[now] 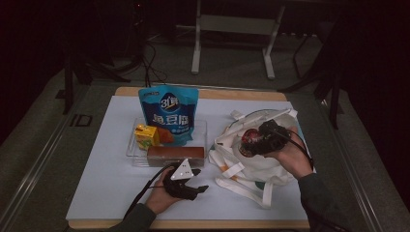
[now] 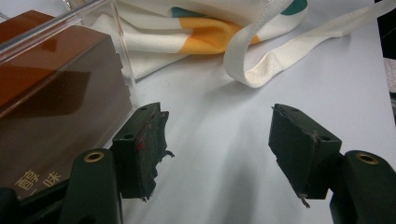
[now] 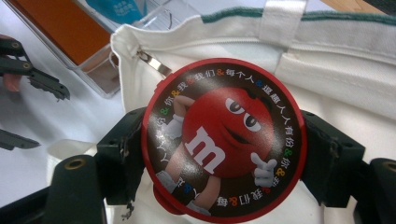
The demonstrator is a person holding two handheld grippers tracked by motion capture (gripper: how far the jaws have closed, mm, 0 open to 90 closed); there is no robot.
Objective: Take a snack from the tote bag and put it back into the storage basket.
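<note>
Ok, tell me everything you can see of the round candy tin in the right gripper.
The tin is round and flat, with a red rim and a black face. The face shows a red candy character with a white m, ringed by small white lettering. It looks like a glossy lid. The right gripper holds it by its edges, one of the jaws on each side, face toward the camera, above the white bag.

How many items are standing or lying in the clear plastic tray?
4: blue stand-up snack pouch at the back, yellow juice carton front left, orange packet beside it, brown rectangular box along the front. Others may be hidden.
</note>
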